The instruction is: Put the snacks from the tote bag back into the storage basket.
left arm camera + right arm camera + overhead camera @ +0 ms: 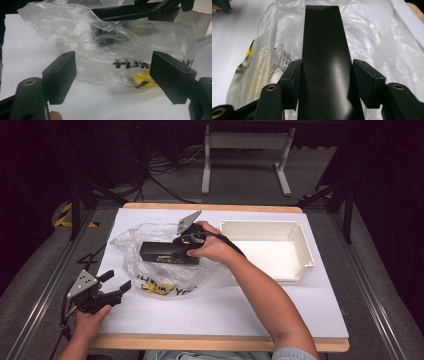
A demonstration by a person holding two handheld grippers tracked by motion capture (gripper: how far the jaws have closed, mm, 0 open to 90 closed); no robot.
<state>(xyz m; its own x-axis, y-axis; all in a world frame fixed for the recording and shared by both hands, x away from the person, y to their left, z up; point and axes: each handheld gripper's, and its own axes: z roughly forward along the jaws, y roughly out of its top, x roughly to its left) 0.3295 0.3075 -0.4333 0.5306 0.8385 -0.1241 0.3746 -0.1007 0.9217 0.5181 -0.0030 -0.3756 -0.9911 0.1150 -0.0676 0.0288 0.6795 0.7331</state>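
A long black box [165,252] hangs level over a crumpled clear plastic bag [150,276] with yellow and black print. My right gripper [187,251] is shut on the box's right end. In the right gripper view the box [324,50] runs away between the jaws of the gripper [325,77], with the bag [369,37] spread under it. My left gripper [117,281] stands open at the table's front left, pointing at the bag. In the left gripper view the bag [100,47] lies just beyond the wide-apart jaws of the gripper [112,75], and the box [122,12] shows behind it.
A white rectangular tray [262,224] with nothing in it stands at the right of the white table top [225,305]. A corner of the tray [197,20] shows past the bag. Cables and a table frame lie on the floor behind.
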